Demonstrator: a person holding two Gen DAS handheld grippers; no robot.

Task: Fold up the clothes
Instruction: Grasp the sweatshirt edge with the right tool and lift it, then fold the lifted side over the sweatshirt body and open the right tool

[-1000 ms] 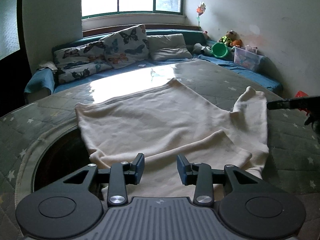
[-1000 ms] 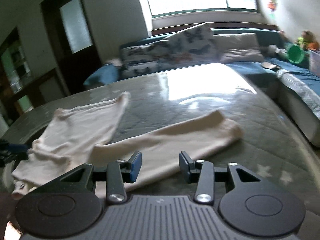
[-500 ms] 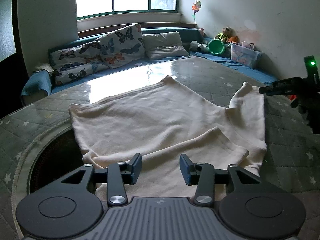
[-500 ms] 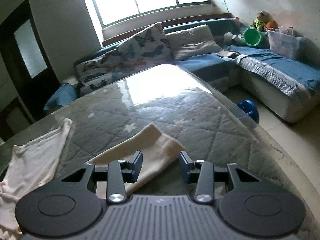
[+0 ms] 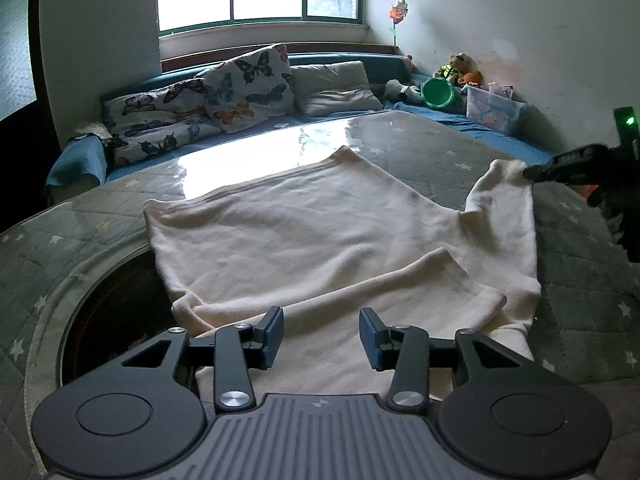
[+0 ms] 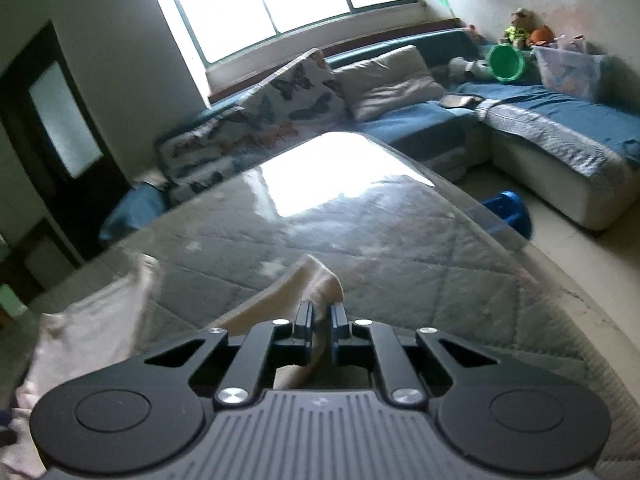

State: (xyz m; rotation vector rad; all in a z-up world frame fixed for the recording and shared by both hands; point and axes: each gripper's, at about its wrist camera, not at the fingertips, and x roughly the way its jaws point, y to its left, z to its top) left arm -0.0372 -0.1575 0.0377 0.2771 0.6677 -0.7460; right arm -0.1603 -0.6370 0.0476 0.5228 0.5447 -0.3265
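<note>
A cream long-sleeved top (image 5: 304,236) lies spread on the quilted grey table (image 5: 436,144), one sleeve folded across its near edge. My left gripper (image 5: 320,338) hovers open just above that near sleeve, nothing between its fingers. In the left wrist view my right gripper (image 5: 532,172) reaches in from the right and pinches the end of the far sleeve (image 5: 504,184). In the right wrist view the right gripper (image 6: 319,322) is shut on the cream sleeve end (image 6: 316,280), which bunches up between its pads.
A blue corner sofa (image 5: 344,64) with butterfly cushions (image 5: 248,84) runs behind the table. A green bucket (image 5: 438,92), soft toys and a clear plastic box (image 5: 494,108) sit at its right end. A dark round opening (image 5: 116,304) lies in the table's left part. A blue object (image 6: 508,212) stands on the floor.
My right gripper closed in on the far sleeve's end and shut on it. The left gripper stayed open over the near sleeve, shifting only slightly.
</note>
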